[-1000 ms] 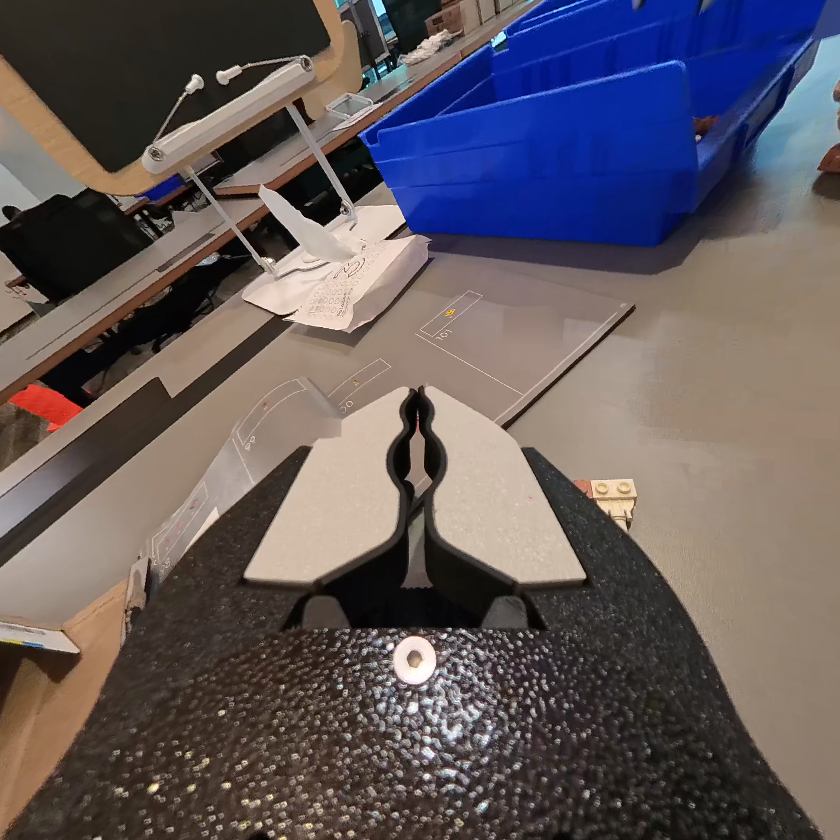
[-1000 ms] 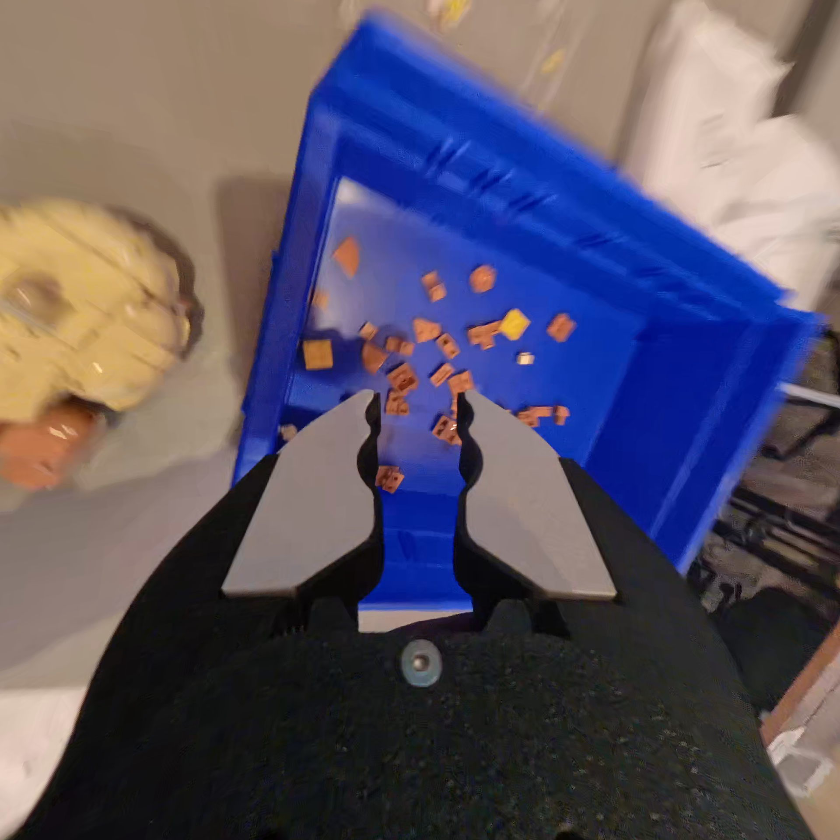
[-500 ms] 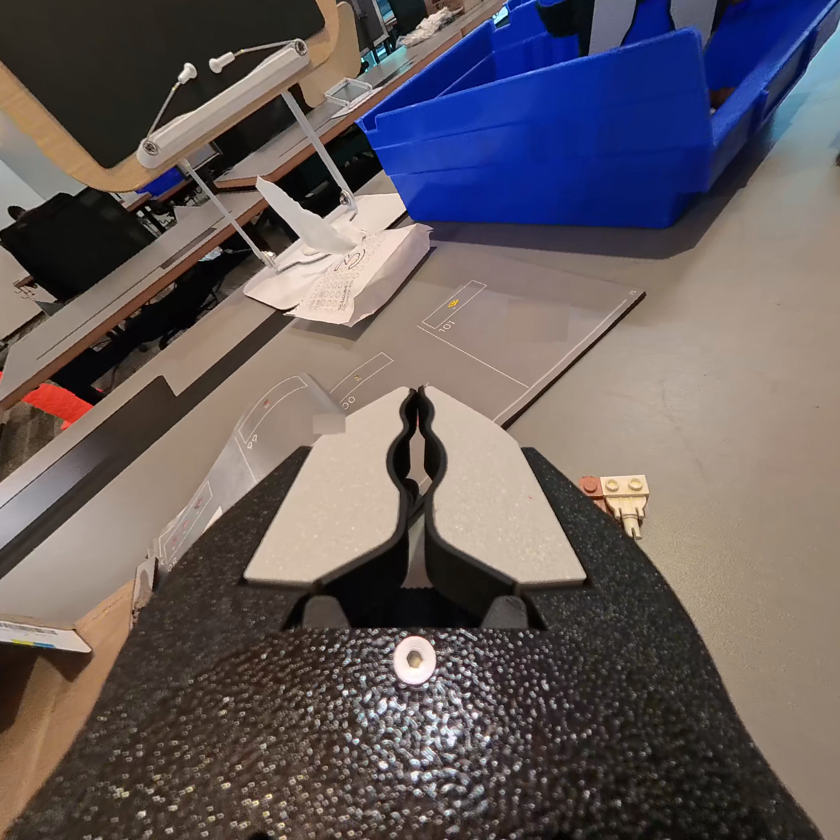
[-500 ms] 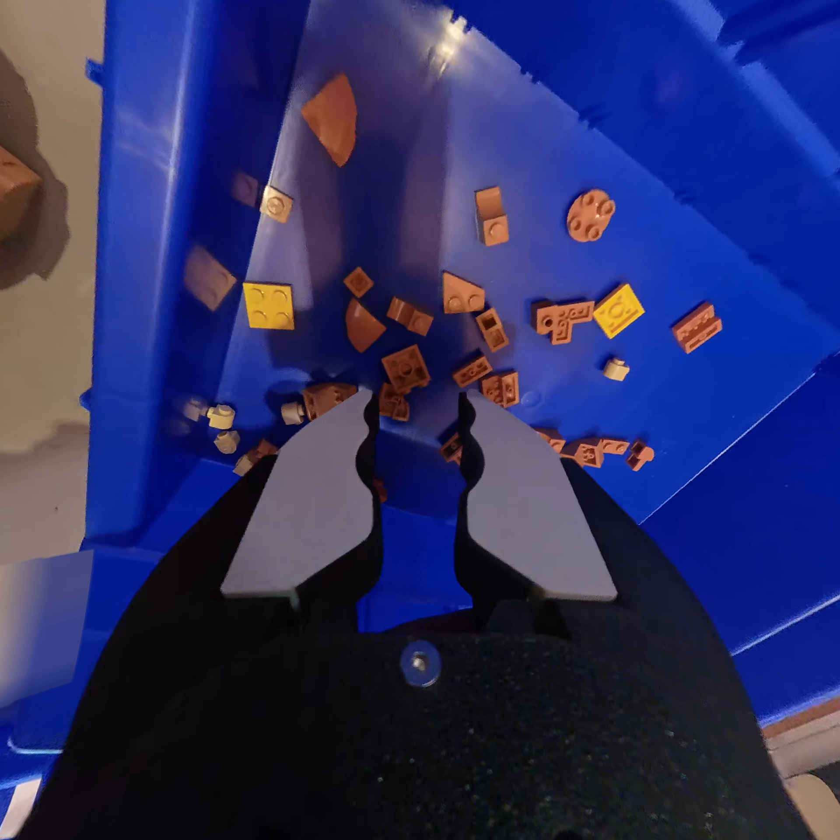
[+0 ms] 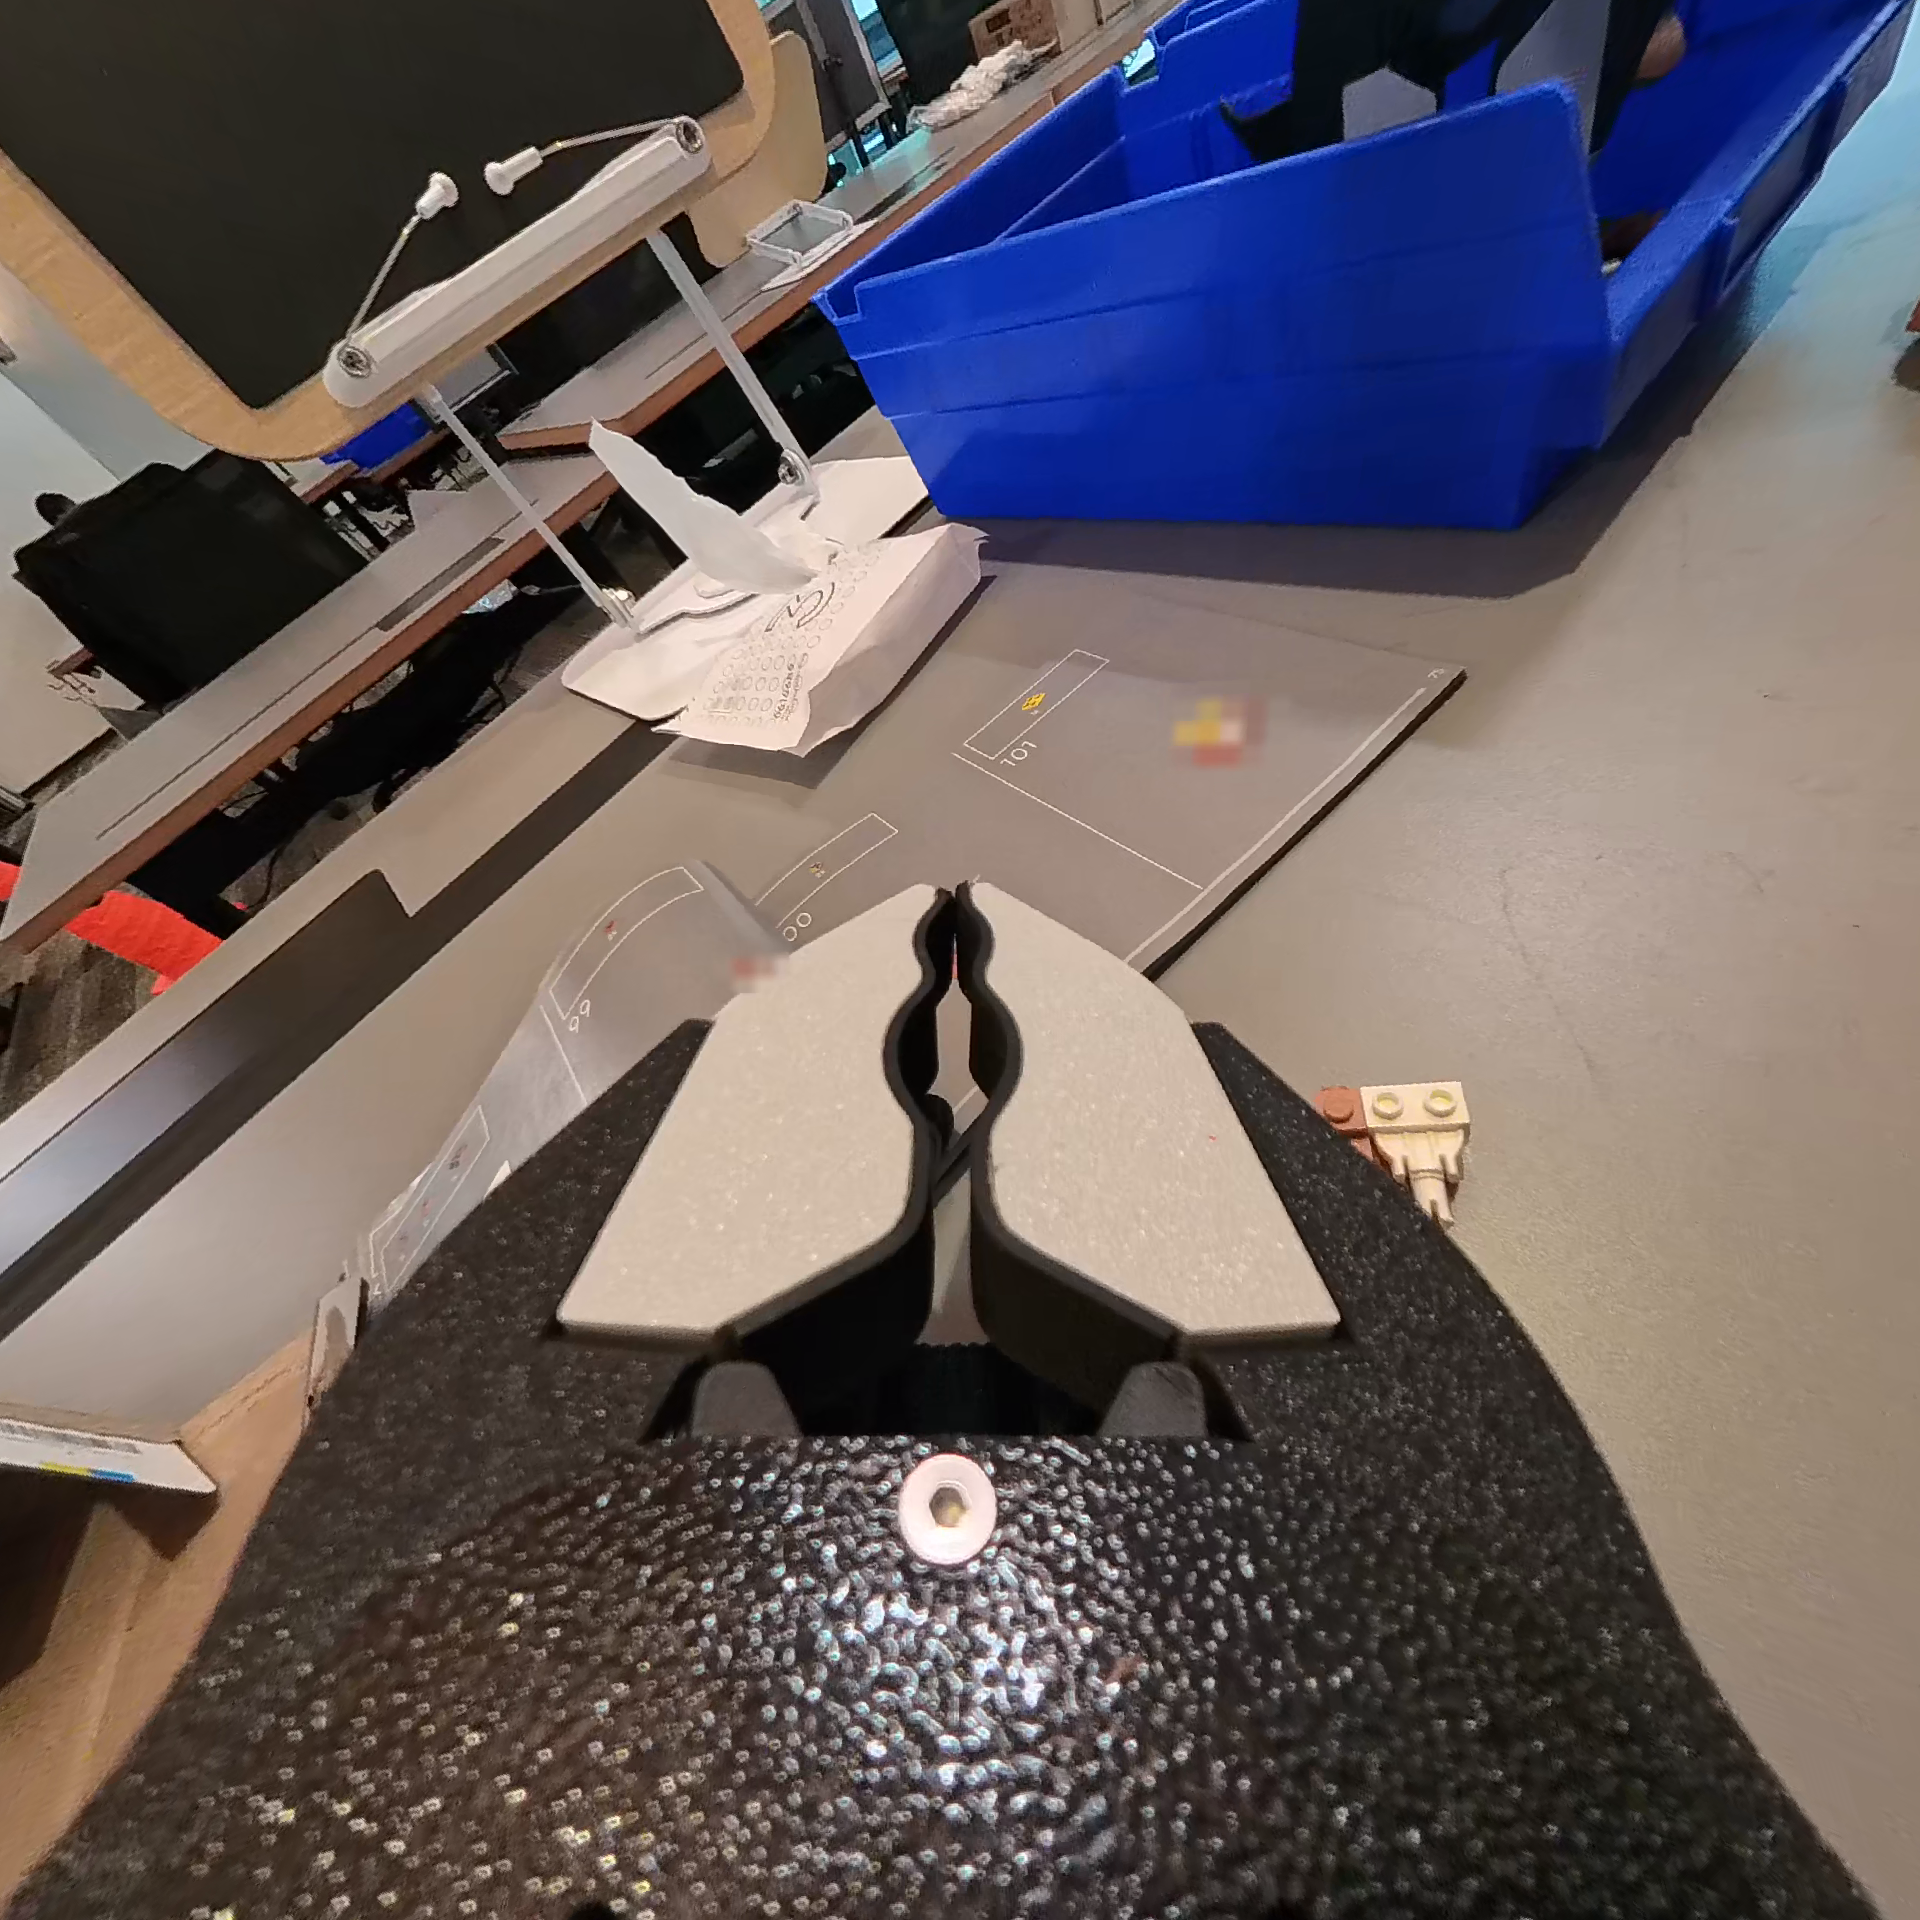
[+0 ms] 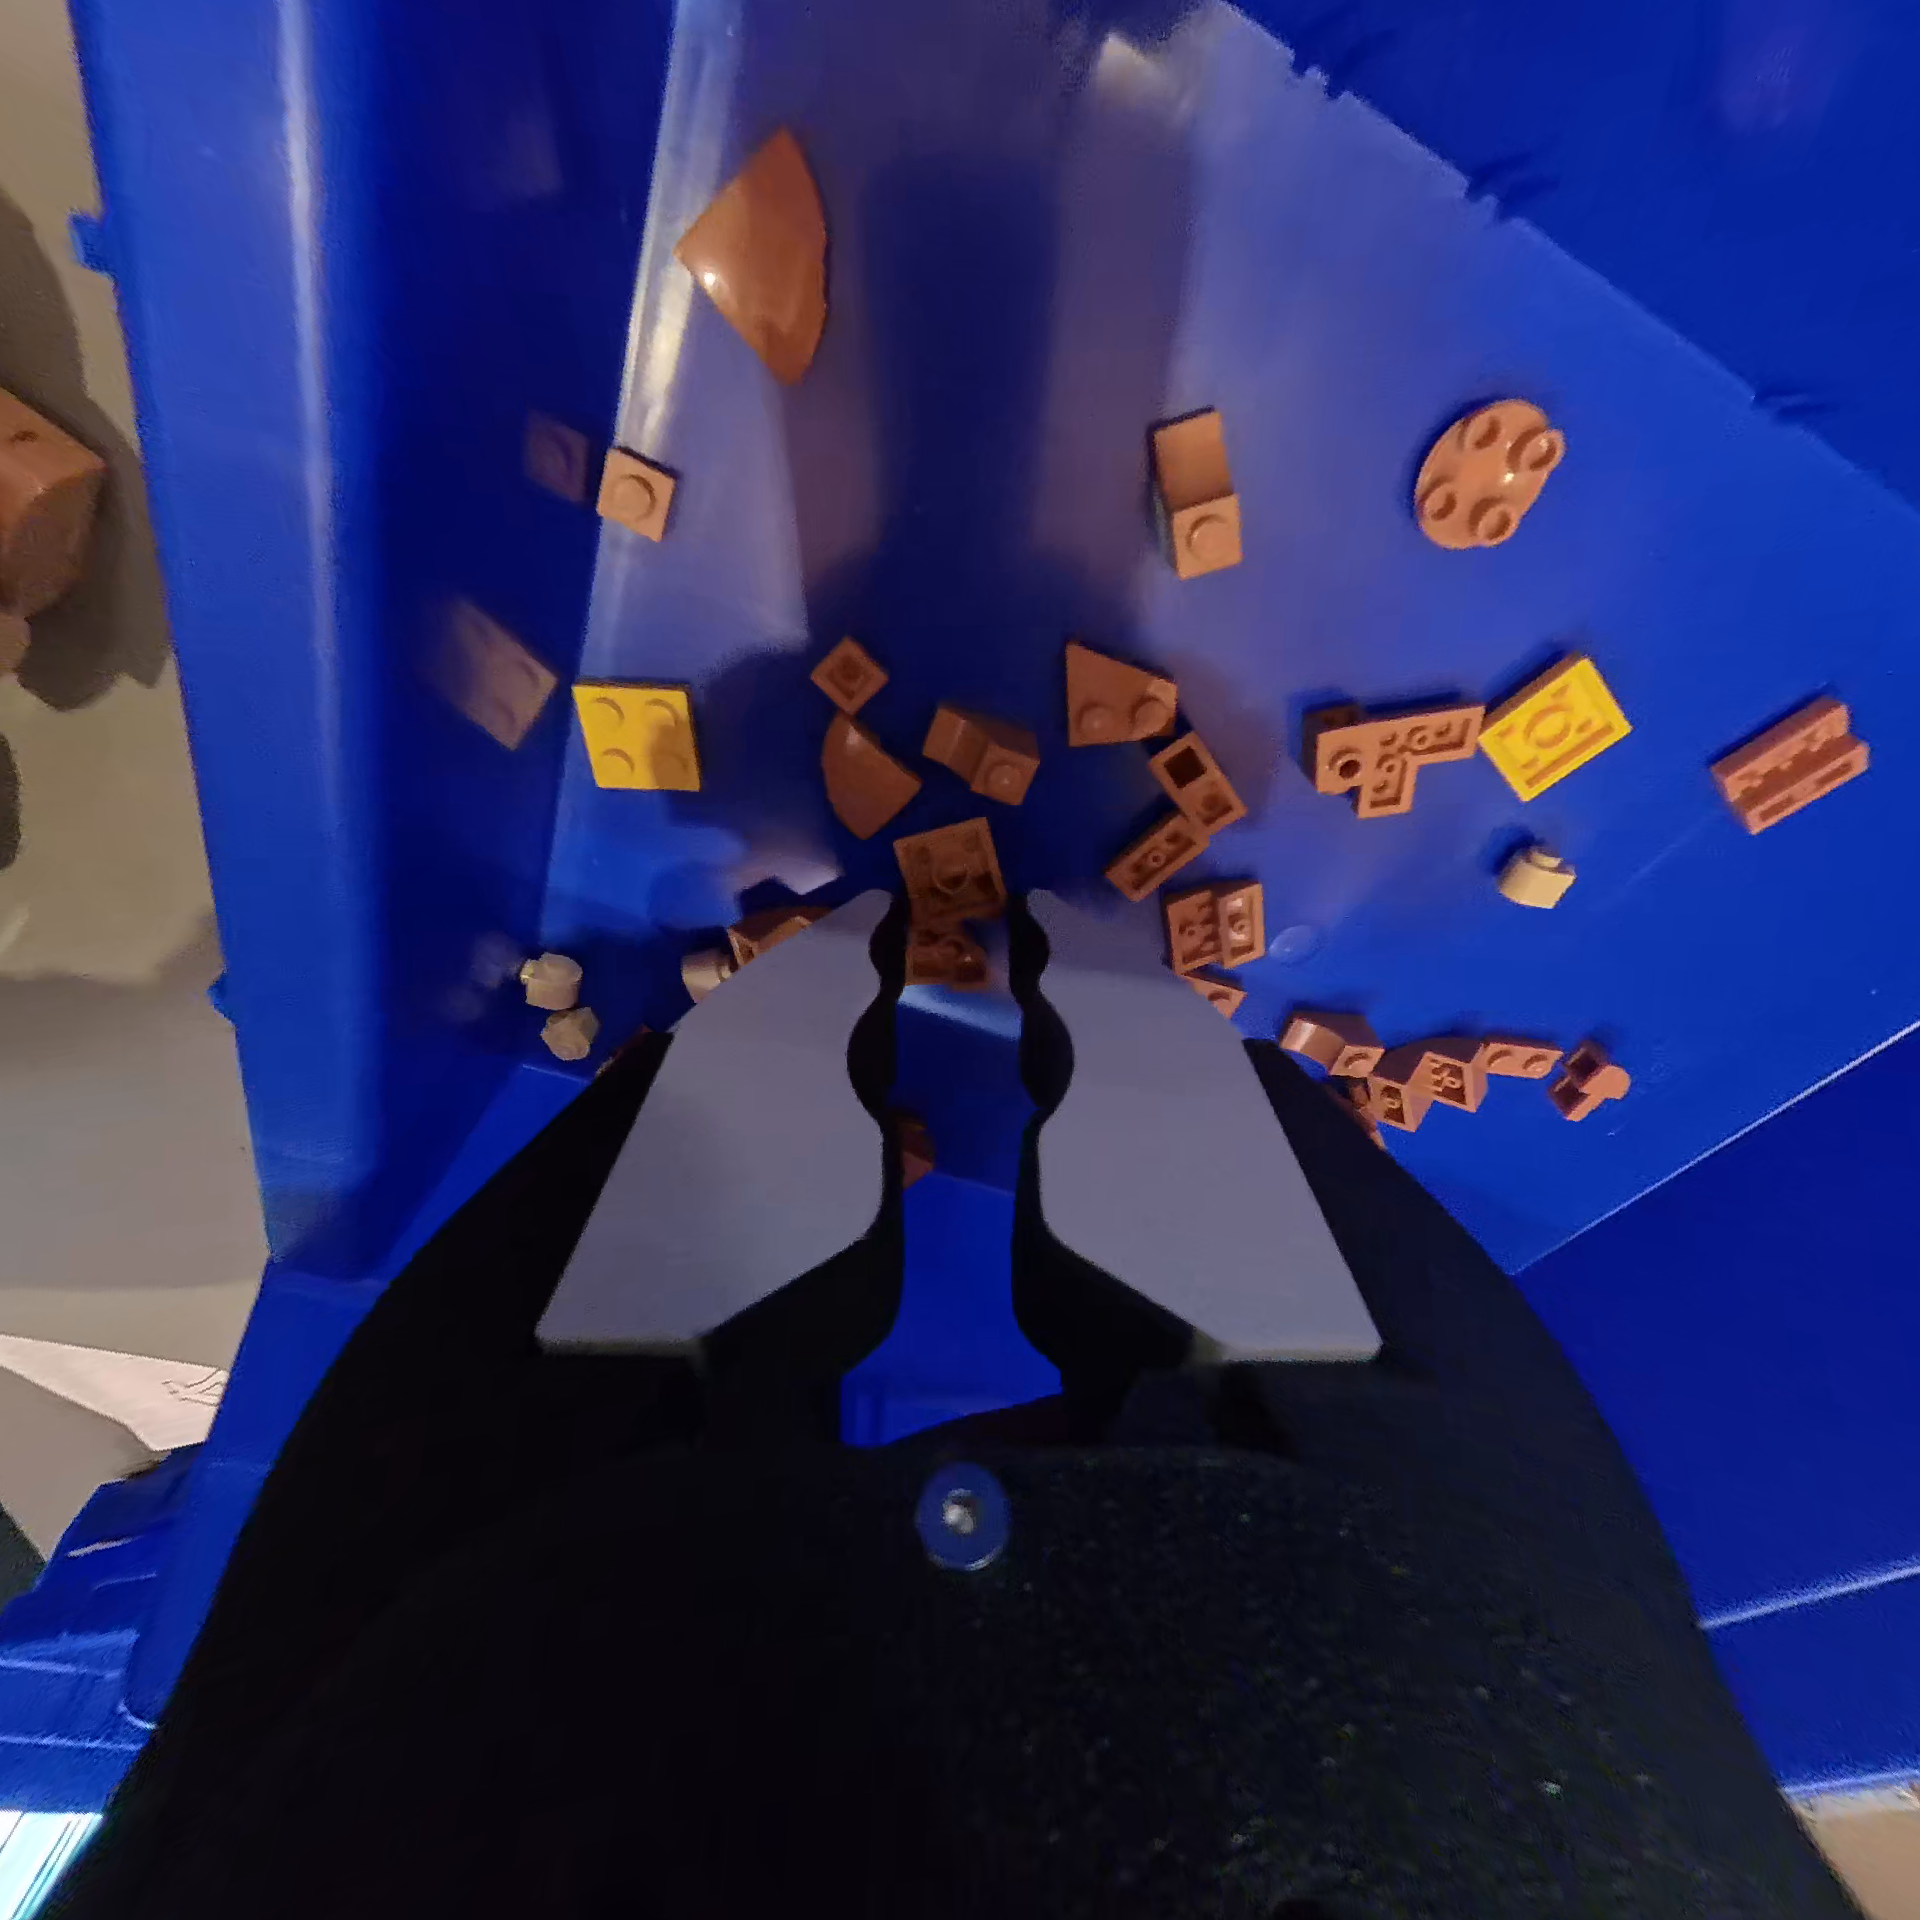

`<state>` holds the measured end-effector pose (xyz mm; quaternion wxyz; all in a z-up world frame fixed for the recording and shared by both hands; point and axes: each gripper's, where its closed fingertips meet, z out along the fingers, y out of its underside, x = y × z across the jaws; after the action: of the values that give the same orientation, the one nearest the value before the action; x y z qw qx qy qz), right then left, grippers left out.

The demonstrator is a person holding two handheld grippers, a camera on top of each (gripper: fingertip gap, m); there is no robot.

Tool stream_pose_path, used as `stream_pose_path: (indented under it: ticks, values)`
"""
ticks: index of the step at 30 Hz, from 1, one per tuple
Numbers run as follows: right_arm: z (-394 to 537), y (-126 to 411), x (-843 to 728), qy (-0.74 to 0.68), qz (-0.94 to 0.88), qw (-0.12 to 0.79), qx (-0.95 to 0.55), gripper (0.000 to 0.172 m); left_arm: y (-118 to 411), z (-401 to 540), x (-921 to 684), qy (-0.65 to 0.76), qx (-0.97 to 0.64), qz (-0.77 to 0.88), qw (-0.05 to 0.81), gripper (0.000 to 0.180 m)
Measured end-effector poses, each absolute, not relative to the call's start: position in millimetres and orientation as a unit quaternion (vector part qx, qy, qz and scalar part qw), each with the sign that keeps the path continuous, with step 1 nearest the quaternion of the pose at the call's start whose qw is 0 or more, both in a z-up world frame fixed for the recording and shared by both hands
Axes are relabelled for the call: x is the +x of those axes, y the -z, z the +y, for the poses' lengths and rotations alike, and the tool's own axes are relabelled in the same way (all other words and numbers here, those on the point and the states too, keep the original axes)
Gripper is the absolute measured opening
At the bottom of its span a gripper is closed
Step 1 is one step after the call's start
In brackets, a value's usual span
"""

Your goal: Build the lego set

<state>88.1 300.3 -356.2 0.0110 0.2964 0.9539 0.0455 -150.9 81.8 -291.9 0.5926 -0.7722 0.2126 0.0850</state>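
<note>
My right gripper (image 6: 953, 904) reaches down into a blue bin (image 6: 364, 623) that holds several small brown bricks. Its fingertips have closed on the two sides of a brown square plate (image 6: 948, 862), which lies underside up on the bin floor. Another small brown piece (image 6: 945, 958) sits just behind it, between the fingers. My left gripper (image 5: 956, 894) is shut with its tips touching, and it hovers over the grey table by a grey printed mat (image 5: 1195, 790). A small cream and brown brick assembly (image 5: 1403, 1127) lies on the table just to its right.
Two yellow plates (image 6: 634, 736) (image 6: 1553, 727), a round brown plate (image 6: 1488, 486) and a curved brown piece (image 6: 764, 260) lie in the bin. In the left wrist view, stacked blue bins (image 5: 1247, 364) stand at the back. A white paper bag (image 5: 790, 644) and a white stand (image 5: 520, 281) are back left, and a cardboard box (image 5: 125, 1621) is at near left. Spacing between my two grippers at the tips: around 35 centimetres.
My right gripper moved down into the bin and its jaws narrowed onto the brown square plate. My left gripper stayed shut and shifted only slightly.
</note>
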Motion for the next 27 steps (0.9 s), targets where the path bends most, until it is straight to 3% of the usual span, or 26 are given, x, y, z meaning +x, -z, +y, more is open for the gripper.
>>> stream_pose_path:
  ticks: [18,27]
  values:
    - [301.2,355.4,87.7,-0.046,0.943,0.006,0.330,0.017,278.3,75.1,-145.4,-0.077,-0.759,0.208,0.612,0.000]
    - [299.4,348.8,79.1,-0.040,0.944,-0.048,0.325,0.017,275.8,73.9,-142.3,-0.076,-0.757,0.211,0.614,0.000]
